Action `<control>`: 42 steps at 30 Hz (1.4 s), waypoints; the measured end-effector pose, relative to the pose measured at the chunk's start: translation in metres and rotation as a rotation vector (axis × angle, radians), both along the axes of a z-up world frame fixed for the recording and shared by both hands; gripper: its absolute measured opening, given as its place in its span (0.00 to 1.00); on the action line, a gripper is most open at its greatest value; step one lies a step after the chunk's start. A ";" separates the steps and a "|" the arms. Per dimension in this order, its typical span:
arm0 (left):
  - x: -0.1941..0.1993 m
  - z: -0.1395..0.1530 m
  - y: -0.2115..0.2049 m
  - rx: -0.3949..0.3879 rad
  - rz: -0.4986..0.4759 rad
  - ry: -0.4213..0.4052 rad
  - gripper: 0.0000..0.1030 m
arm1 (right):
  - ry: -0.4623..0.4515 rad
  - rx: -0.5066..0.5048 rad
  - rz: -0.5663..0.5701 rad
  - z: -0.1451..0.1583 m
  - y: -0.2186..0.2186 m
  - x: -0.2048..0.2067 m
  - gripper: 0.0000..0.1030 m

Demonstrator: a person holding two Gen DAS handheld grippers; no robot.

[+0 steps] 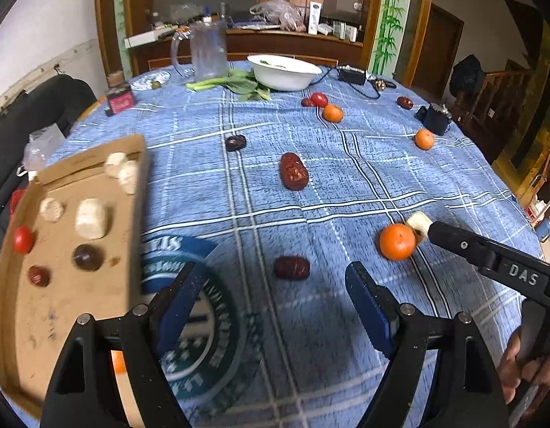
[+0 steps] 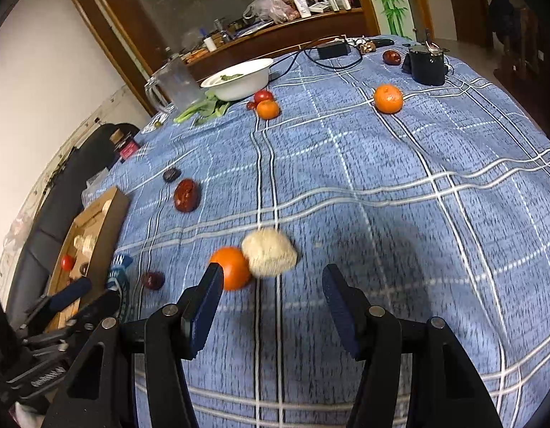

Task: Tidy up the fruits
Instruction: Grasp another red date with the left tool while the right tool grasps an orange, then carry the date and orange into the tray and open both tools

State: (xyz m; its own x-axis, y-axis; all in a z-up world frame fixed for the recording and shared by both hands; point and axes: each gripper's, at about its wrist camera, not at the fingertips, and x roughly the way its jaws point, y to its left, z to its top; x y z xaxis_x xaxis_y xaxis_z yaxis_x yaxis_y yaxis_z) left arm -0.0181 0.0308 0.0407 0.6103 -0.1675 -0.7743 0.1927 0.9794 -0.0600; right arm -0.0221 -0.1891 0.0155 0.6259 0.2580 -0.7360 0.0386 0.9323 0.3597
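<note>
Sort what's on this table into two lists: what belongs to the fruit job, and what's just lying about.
For the job:
cardboard tray
near tangerine
pale chunk
big red date
small date
far tangerines
open right gripper
open left gripper

Lying about:
white bowl
plastic jug
leafy greens
black adapter

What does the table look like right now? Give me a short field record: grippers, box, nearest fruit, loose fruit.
left gripper: open, empty, above the blue plaid tablecloth
right gripper: open, empty, just short of the pale rough chunk
brown cardboard box: at the table's left edge, holds pale chunks, dark dates, a small red fruit
nearest orange tangerine: touching the pale chunk
loose fruit: two more tangerines, several dark red dates, one red tomato
white bowl: far side, beside leafy greens
</note>
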 end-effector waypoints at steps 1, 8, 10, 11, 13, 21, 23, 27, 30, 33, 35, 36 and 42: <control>0.007 -0.005 -0.003 -0.001 -0.006 0.015 0.79 | 0.005 -0.010 0.000 -0.001 0.001 0.003 0.60; 0.019 -0.027 -0.007 -0.053 -0.050 0.099 0.48 | 0.041 -0.002 0.002 -0.012 -0.007 0.018 0.60; 0.019 -0.028 -0.007 -0.059 -0.052 0.093 0.48 | 0.026 -0.013 -0.033 -0.009 -0.013 0.016 0.63; 0.019 -0.028 -0.005 -0.071 -0.051 0.089 0.48 | 0.015 -0.031 -0.052 -0.007 -0.014 0.015 0.64; 0.019 -0.029 -0.004 -0.085 -0.053 0.078 0.48 | -0.003 -0.076 -0.098 -0.001 -0.017 0.012 0.64; 0.023 -0.030 0.005 -0.169 -0.060 0.076 0.25 | -0.104 0.032 0.127 0.010 0.015 0.006 0.65; 0.023 -0.030 0.005 -0.176 -0.061 0.077 0.25 | -0.088 0.019 0.175 0.006 0.028 0.009 0.65; 0.025 -0.030 0.005 -0.187 -0.058 0.073 0.25 | -0.018 -0.090 0.167 -0.009 0.042 0.019 0.63; 0.025 -0.031 0.005 -0.186 -0.058 0.068 0.25 | -0.004 -0.120 0.160 -0.016 0.043 0.024 0.60; 0.025 -0.030 0.005 -0.192 -0.058 0.067 0.25 | -0.008 -0.175 0.171 -0.017 0.052 0.025 0.52; 0.026 -0.030 0.007 -0.207 -0.057 0.069 0.25 | -0.020 -0.183 0.195 -0.017 0.057 0.023 0.38; 0.026 -0.030 0.008 -0.214 -0.056 0.070 0.25 | -0.022 -0.194 0.202 -0.016 0.061 0.021 0.34; 0.025 -0.027 0.015 -0.255 -0.046 0.056 0.25 | -0.053 -0.237 0.209 -0.006 0.072 0.009 0.34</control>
State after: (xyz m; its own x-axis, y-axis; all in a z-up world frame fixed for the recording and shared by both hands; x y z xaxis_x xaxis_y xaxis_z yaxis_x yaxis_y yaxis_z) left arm 0.0068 0.0455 0.0135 0.5547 -0.3885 -0.7358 0.2260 0.9214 -0.3161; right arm -0.0129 -0.1169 0.0097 0.6167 0.2104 -0.7586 -0.1758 0.9761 0.1278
